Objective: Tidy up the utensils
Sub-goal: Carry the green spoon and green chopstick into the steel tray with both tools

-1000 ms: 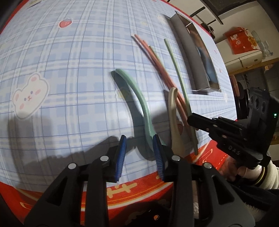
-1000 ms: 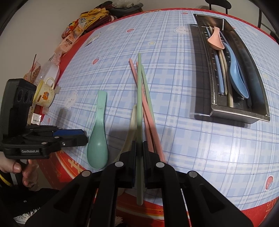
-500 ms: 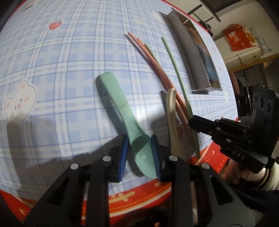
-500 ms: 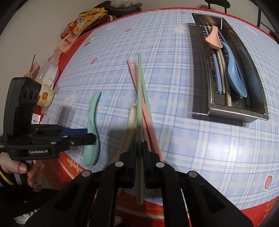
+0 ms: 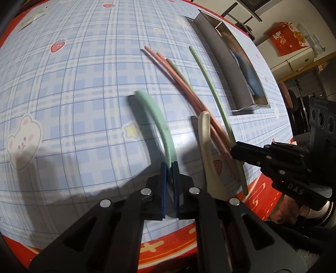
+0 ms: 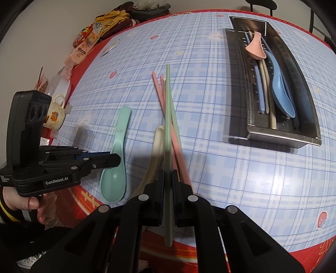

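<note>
My left gripper (image 5: 169, 166) is shut on the green spoon (image 5: 156, 117), gripping it near the bowl end; the spoon also shows in the right wrist view (image 6: 117, 151) with the left gripper (image 6: 117, 160) on it. My right gripper (image 6: 168, 174) is shut on a green chopstick (image 6: 168, 117), also visible in the left wrist view (image 5: 212, 92). A cream spoon (image 6: 156, 147), two pink chopsticks (image 6: 159, 94) and a second green chopstick (image 6: 175, 124) lie on the blue plaid tablecloth. The metal utensil tray (image 6: 283, 138) at the right holds a pink spoon (image 6: 256, 47), a blue spoon (image 6: 280, 88) and chopsticks.
A yellow-patterned mug (image 6: 55, 111), snack packets (image 6: 84, 48) and a pile of cloths (image 6: 117, 16) stand along the table's far left edge. The red table border (image 6: 273, 247) runs just beneath my grippers.
The left gripper has closed tight on the green spoon and turned it. The right gripper still holds the green chopstick and has shifted only slightly.
</note>
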The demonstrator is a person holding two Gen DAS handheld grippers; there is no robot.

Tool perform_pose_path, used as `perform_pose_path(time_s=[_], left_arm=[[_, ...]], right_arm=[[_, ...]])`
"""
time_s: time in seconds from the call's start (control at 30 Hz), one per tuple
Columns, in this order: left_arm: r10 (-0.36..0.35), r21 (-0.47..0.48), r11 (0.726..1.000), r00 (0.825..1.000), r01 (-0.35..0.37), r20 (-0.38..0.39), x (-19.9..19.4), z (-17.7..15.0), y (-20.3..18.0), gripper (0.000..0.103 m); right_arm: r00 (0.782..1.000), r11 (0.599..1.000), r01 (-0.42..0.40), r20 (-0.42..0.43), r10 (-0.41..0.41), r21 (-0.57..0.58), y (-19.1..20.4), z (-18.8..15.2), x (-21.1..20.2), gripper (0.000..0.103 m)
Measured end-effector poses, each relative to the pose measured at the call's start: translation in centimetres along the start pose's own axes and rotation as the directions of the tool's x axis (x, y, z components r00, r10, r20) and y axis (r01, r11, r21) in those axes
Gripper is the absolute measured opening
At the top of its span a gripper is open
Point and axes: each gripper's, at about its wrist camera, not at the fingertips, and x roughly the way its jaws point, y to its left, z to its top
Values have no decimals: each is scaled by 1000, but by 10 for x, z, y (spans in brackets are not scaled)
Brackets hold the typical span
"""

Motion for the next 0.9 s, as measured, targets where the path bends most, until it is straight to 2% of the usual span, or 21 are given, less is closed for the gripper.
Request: perform_pose_path(time_s=[0.17, 0.43, 0.67, 0.9], left_arm=[[-5, 5, 1000, 1000, 5, 28, -11, 3, 0, 9], [-45, 14, 999, 995, 44, 88, -38, 15, -7, 9], [-82, 71, 995, 988, 73, 131, -56, 40, -28, 9], [-109, 138, 986, 985, 90, 136, -54, 76, -59, 9]], right_arm=[[1000, 1000, -1, 18, 1, 11, -6, 0, -5, 7], [995, 1000, -23, 95, 21, 20, -13, 7, -25, 7], [987, 997, -32, 162, 20, 73, -30, 17, -48, 7], [977, 989, -24, 212, -8, 147, -63, 31, -68, 7]])
